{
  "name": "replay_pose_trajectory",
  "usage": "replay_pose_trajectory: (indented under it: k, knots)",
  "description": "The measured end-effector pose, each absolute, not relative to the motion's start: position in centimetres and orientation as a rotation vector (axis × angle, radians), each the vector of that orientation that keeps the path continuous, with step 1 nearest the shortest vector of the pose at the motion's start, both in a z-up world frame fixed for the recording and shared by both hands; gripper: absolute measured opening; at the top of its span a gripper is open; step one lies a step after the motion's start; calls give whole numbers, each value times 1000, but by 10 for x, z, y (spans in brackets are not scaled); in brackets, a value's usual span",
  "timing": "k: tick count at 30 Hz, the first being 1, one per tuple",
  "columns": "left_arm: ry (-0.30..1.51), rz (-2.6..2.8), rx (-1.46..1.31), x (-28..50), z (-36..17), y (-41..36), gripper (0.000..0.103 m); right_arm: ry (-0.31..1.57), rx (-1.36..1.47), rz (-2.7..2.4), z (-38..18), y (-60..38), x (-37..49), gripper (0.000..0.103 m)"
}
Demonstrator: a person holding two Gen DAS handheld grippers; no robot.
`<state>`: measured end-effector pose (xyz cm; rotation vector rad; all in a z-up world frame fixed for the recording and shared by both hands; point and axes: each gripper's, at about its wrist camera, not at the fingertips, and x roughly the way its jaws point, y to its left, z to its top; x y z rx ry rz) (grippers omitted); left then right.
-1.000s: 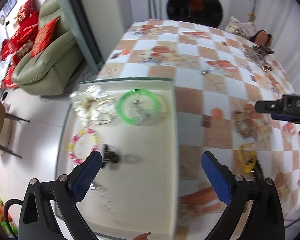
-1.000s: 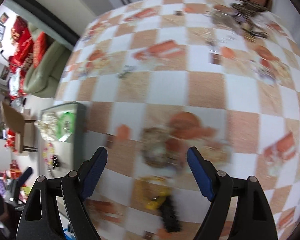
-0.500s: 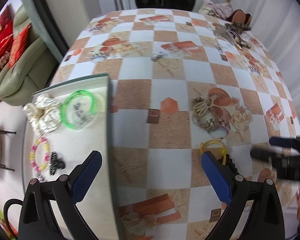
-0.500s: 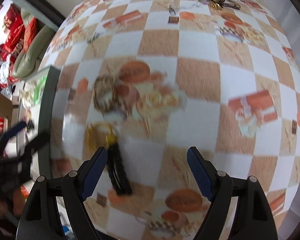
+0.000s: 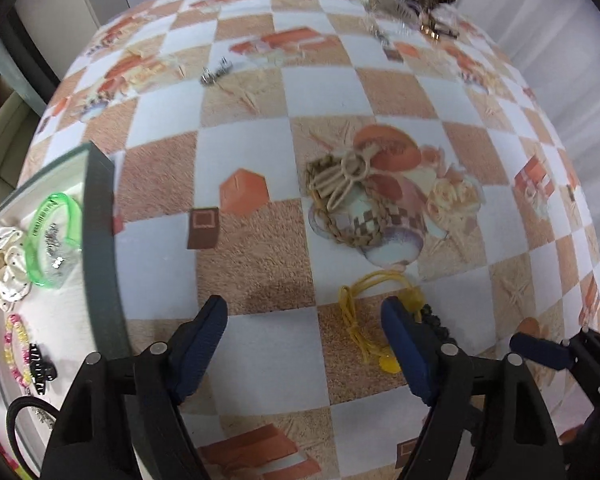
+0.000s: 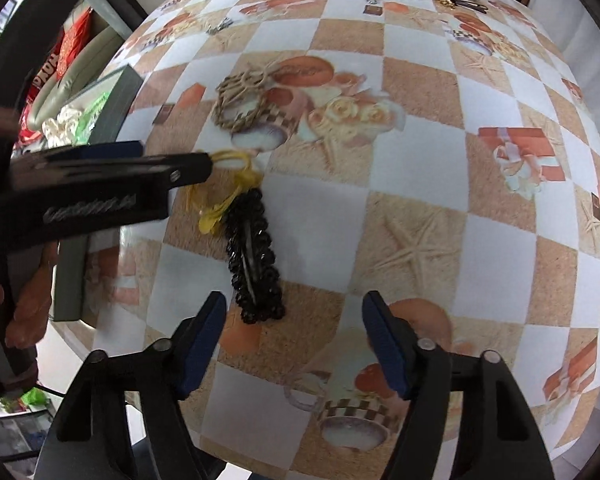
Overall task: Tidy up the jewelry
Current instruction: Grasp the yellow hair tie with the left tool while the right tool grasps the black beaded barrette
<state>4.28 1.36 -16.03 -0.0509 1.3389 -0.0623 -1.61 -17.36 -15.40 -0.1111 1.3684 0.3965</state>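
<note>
A yellow cord piece [image 5: 364, 308] lies on the checked tablecloth, touching a black beaded bracelet [image 6: 254, 256]. A woven beige piece [image 5: 340, 200] lies just beyond them. My left gripper [image 5: 304, 332] is open, its right finger beside the yellow cord; it also shows at the left of the right wrist view [image 6: 112, 184]. My right gripper [image 6: 294, 332] is open just in front of the black bracelet. The grey tray [image 5: 100, 240] at the left holds a green bangle [image 5: 50, 236], a white scrunchie [image 5: 2, 264], a pink-yellow bead bracelet [image 5: 14, 344] and a black clip [image 5: 40, 364].
More jewelry [image 5: 416, 4] lies piled at the table's far right edge. A small metal clip [image 5: 216, 72] lies far left of centre. The right gripper's fingertip [image 5: 540, 350] shows at the lower right of the left wrist view. A sofa [image 6: 72, 68] stands beyond the table.
My left gripper has swung right from over the tray to the yellow cord. My right gripper has come in closer to the black bracelet. Both stayed open.
</note>
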Motion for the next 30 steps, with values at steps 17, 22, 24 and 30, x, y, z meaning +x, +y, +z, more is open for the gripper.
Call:
replay_pose_trajectory:
  k: [17, 22, 24, 30]
  knots:
    - [1331, -122, 69, 45, -162, -18, 16, 1267, -196, 339, -160, -160, -22, 69]
    - [1336, -115, -11, 45, -160, -4, 10, 1241, -232, 325, -161, -151, -19, 68]
    - [1330, -111, -39, 44, -158, 3, 10, 1227, -271, 317, -162, -145, -17, 60]
    - [1305, -107, -87, 36, -145, 15, 10, 1241, -290, 337, -158, -137, -13, 34]
